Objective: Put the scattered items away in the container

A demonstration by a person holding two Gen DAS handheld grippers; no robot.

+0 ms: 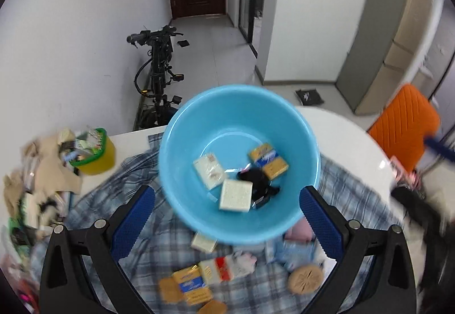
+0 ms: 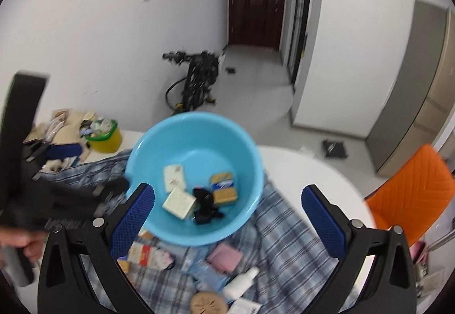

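Note:
A light-blue plastic basin [image 1: 239, 97] stands on a plaid cloth [image 1: 159, 245]. It holds two white packets, a blue-and-yellow packet [image 1: 267, 160] and a black item [image 1: 256, 180]. My left gripper [image 1: 227, 220] hangs open and empty over the basin's near rim. Below it lie a yellow-blue packet [image 1: 190, 282], a red-white packet [image 1: 216, 268] and a round biscuit [image 1: 305, 278]. My right gripper [image 2: 229, 218] is open and empty, just right of the basin [image 2: 193, 120]. A pink item [image 2: 224, 257] and a white bottle [image 2: 241, 281] lie under it.
A yellow-green bucket [image 1: 96, 157] full of clutter and a heap of loose things stand at the table's left. An orange chair [image 2: 409, 194] is at the right, past the white table's round edge [image 2: 327, 168]. A hand [image 2: 17, 242] holds the other tool at far left.

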